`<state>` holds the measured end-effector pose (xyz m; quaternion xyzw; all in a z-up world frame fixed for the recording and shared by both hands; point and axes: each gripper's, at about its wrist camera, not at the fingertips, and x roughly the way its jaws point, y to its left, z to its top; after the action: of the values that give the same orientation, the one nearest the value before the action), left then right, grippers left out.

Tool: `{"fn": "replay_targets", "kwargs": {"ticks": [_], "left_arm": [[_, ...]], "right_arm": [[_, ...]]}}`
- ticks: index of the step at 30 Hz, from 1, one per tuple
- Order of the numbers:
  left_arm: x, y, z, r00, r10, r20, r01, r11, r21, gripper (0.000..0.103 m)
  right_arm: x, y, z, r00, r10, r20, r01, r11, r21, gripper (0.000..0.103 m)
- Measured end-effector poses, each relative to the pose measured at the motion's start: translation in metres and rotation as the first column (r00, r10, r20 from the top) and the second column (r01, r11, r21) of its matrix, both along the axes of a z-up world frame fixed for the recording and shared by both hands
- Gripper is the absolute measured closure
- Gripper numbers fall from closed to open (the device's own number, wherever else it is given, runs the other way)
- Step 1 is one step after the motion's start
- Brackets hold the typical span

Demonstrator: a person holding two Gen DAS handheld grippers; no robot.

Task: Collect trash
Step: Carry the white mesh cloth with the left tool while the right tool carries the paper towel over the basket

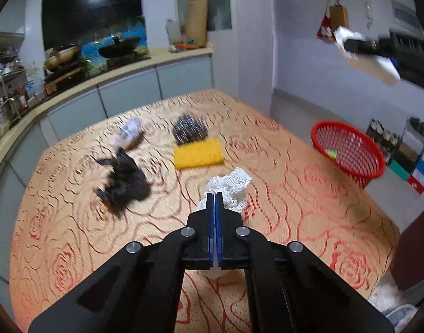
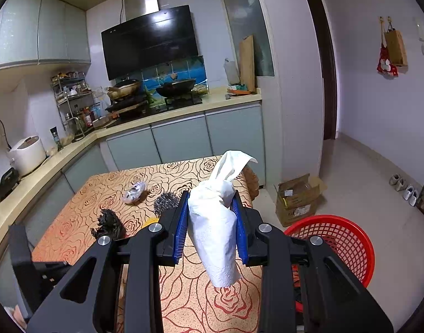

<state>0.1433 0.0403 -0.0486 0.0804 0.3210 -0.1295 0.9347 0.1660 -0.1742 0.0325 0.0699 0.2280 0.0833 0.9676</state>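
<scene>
Rose-patterned tablecloth point(image 2: 184, 291) covers a kitchen table beside grey cabinets point(image 2: 181, 138).

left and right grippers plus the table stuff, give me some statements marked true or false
1. The right gripper is shut on a white tissue. True.
2. The left gripper stands wide open. False: it is shut on a white mesh scrap.
3. The red basket sits on the table. False: it stands beside the table.
4. A yellow sponge lies on the table next to a steel scourer. True.
5. The black crumpled scrap is already in the basket. False: it lies on the table.
</scene>
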Motion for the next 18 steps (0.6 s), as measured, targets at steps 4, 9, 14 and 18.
{"fn": "replay_targets", "kwargs": {"ticks": [4, 9, 14, 18], "left_arm": [[0.004, 0.004, 0.019, 0.998, 0.039, 0.04, -0.038, 0.999, -0.021, 0.102], [0.008, 0.004, 0.041, 0.994, 0.059, 0.091, -0.055, 0.998, -0.044, 0.102], [0.012, -0.003, 0.056, 0.991, 0.049, 0.121, -0.043, 0.998, -0.053, 0.102], [0.014, -0.014, 0.065, 0.989, 0.029, 0.145, -0.021, 0.998, -0.056, 0.102]], "right_arm": [[-0.001, 0.0, 0.003, 1.0, 0.004, 0.006, -0.004, 1.0, 0.002, 0.074], [-0.002, -0.003, 0.002, 1.0, 0.009, 0.013, -0.009, 1.0, 0.001, 0.074], [-0.003, -0.005, 0.004, 1.0, 0.004, 0.021, -0.004, 1.0, 0.002, 0.074], [-0.003, -0.009, 0.004, 1.0, -0.008, 0.025, 0.008, 1.0, 0.001, 0.074]]}}
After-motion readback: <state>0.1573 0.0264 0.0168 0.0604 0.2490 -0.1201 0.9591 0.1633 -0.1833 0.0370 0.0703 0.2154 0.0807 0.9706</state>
